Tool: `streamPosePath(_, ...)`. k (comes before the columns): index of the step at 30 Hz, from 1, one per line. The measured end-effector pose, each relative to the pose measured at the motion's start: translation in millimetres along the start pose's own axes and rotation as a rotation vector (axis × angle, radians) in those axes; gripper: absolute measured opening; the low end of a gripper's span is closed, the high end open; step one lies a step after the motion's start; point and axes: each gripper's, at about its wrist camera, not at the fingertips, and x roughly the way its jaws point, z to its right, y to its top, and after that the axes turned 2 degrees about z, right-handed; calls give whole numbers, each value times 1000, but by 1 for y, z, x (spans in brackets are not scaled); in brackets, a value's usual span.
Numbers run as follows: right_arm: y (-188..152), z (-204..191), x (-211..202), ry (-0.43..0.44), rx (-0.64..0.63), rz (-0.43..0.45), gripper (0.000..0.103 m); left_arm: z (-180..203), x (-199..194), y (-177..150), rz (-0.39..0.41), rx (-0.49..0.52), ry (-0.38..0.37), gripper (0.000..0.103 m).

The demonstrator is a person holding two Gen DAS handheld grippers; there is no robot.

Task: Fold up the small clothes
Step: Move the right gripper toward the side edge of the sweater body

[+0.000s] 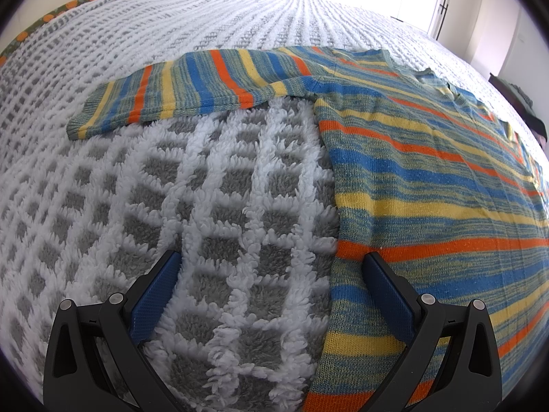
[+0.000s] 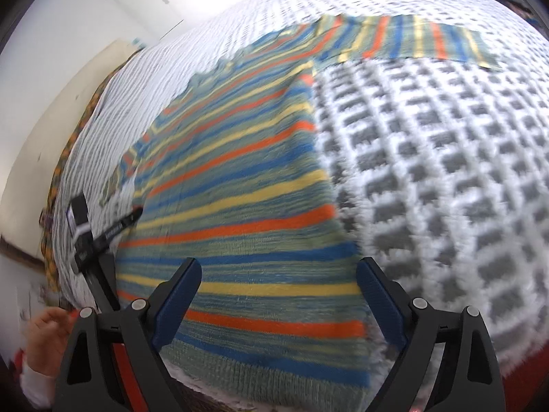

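A striped knit sweater [image 1: 429,178] in blue, orange, yellow and green lies flat on the bed. One sleeve [image 1: 171,86] stretches out sideways to the left. My left gripper [image 1: 271,257] is open above the sweater's side edge, its right finger over the knit and its left finger over the blanket, nothing between the pads. In the blurred right wrist view the sweater [image 2: 240,178] fills the middle, its other sleeve [image 2: 411,37] spread at the top. My right gripper [image 2: 279,264] stands open above the hem area, holding nothing. The left gripper [image 2: 103,233] shows at the sweater's far side.
A fluffy white and grey checked blanket [image 1: 206,206] covers the bed. A floral orange-patterned edge [image 1: 68,3] runs along its far side. A person's hand [image 2: 48,336] holds the left gripper. A dark object [image 1: 521,103] sits off the bed's right side.
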Motion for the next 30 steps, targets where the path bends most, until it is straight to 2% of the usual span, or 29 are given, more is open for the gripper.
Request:
streamPosePath(3,11,-16,-2,85,-12,-5,91,0,0,0,0,0,0,103)
streamPosePath(6,11,-26,17,162,-5,-80,91,0,0,0,0,0,0,103)
streamPosePath(9,2,-9,33,147,86,-184,88,0,0,0,1,2,4,103)
streamPosePath(12,10,11,11,232,158,-117,88,0,0,1,0,1,3,103)
streamPosePath(16,65,64,-36,295,282,115,91,2,0,0,2,1,3,103)
streamPosePath(18,91,104,-47,296,380,227,93,2,1,0,-1,-1,1,103)
streamPosePath(20,111,146,-46,254,497,295,93,4,4,3,-14,4,8,103)
streamPosePath(23,117,200,-29,274,727,324,93,1,8,6,-27,-9,-9,103)
streamPosePath(25,116,223,-17,306,829,341,93,-3,8,8,-35,-17,-31,103)
streamPosePath(30,130,253,4,276,883,355,93,-8,6,17,-81,-3,-72,103)
